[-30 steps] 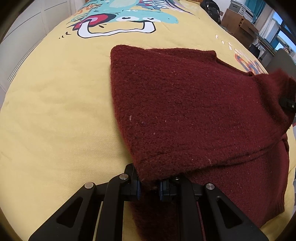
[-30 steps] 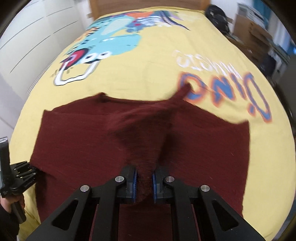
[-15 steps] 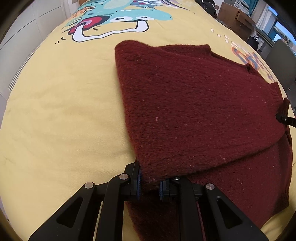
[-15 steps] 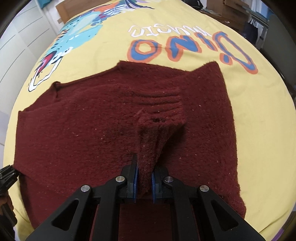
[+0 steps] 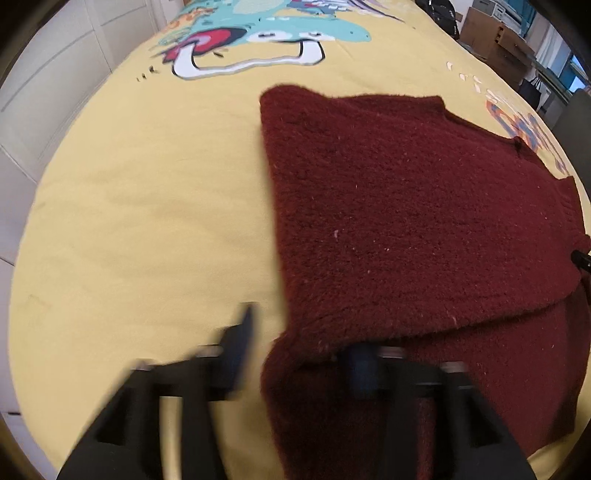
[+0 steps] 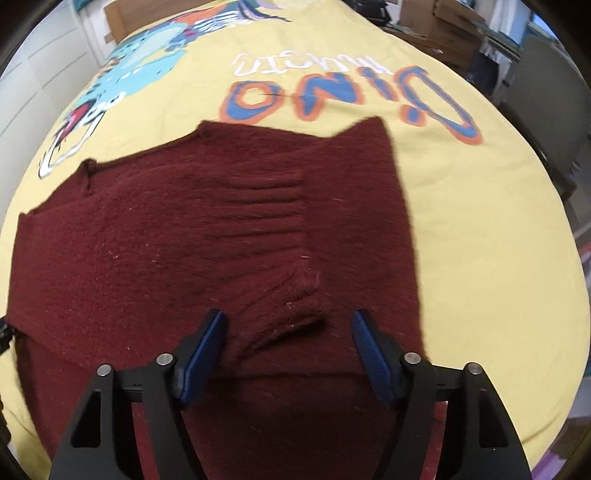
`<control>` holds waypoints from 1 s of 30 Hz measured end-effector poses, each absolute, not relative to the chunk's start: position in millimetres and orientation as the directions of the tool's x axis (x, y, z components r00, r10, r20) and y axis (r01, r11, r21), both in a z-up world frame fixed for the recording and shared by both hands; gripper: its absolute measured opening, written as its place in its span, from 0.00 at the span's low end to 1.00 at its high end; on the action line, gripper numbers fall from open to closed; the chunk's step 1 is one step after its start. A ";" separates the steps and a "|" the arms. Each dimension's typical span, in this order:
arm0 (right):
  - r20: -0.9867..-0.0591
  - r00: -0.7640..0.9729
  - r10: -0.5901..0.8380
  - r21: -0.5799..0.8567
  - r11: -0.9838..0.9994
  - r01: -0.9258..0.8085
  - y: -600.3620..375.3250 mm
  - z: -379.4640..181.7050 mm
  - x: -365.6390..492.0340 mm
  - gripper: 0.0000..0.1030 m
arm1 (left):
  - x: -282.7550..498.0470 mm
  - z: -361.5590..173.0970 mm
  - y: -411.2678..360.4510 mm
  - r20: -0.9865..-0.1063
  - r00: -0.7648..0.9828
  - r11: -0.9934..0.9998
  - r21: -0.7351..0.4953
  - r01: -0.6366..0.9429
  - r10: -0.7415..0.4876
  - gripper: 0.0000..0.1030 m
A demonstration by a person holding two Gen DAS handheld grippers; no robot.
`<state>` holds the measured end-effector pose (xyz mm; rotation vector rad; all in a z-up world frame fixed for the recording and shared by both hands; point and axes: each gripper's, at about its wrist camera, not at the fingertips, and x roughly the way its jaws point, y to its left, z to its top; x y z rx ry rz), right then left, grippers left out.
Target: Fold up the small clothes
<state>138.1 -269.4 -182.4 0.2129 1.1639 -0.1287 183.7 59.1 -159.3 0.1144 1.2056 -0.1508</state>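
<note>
A dark red knitted sweater is spread flat on a yellow bedspread, with one side folded over the body so that a slanting edge runs across the lower layer near the bottom of the left wrist view. In the right wrist view the same sweater is seen with a sleeve laid across its front; the ribbed cuff of that sleeve is bunched up and lies on the garment between the blue pads of the right gripper. The jaws of that gripper have just been opening and are now spread wide, and the pads are clear of the cuff on both sides, so the fabric is released. The left gripper is shown blurred at the near corner of the folded layer; its jaws have likewise just been opening, one finger is seen over bare bedspread just beside the sweater's edge, and the other is partly covered by the knit at the fold. No cloth is pinched there, so the corner is let go. On the bedspread beyond the sweater a teal cartoon dinosaur and blue-and-orange lettering are printed. Cardboard boxes are stacked beside the far corner of the bed, and white panelled doors are seen along its other side.
</note>
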 end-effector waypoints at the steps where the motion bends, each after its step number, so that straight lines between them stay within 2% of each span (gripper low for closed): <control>1: -0.919 0.394 0.006 0.099 0.971 0.216 -272.8 -180.6 135.1 0.76 | 181.3 -155.9 59.4 -0.935 0.354 0.985 0.033 0.170 -0.030 0.79; 2: -0.917 0.398 -0.008 0.088 0.971 0.222 -276.1 -177.5 131.9 0.76 | 177.6 -151.4 60.8 -0.931 0.364 0.986 0.051 0.160 -0.011 0.83; 4: -0.908 0.417 -0.045 0.059 0.971 0.232 -281.8 -168.1 124.0 0.78 | 171.5 -143.0 64.2 -0.923 0.384 0.988 0.049 0.145 -0.011 0.85; 6: -0.898 0.438 -0.048 0.060 0.971 0.230 -286.4 -158.3 118.3 0.80 | 167.4 -133.7 66.8 -0.917 0.398 0.991 0.041 0.130 -0.014 0.99; 9: -0.879 0.474 -0.051 0.054 0.977 0.206 -283.4 -139.4 112.7 0.85 | 166.2 -120.7 64.4 -0.906 0.420 0.991 0.019 0.135 -0.040 0.99; 12: -0.862 0.504 -0.049 0.044 0.984 0.171 -271.9 -126.9 113.6 0.85 | 166.1 -106.8 56.0 -0.890 0.450 0.989 -0.013 0.145 -0.078 0.99; 14: -0.854 0.518 -0.042 0.039 0.989 0.144 -259.4 -122.2 116.6 0.91 | 171.5 -101.7 41.6 -0.880 0.464 0.987 -0.028 0.159 -0.099 0.99; 15: -0.850 0.525 -0.040 0.030 0.992 0.124 -248.8 -122.0 118.8 1.00 | 172.8 -100.3 39.5 -0.878 0.465 0.986 -0.035 0.166 -0.109 0.99; 22: -0.854 0.519 0.003 0.001 1.000 -0.005 -189.0 -141.7 141.7 1.00 | 188.7 -127.9 -16.3 -0.880 0.445 0.972 -0.074 0.224 -0.169 0.99; 30: -0.887 0.462 -0.001 -0.011 1.000 -0.019 -177.0 -195.1 149.9 1.00 | 187.9 -169.8 -23.2 -0.894 0.440 0.968 0.028 0.251 -0.088 0.99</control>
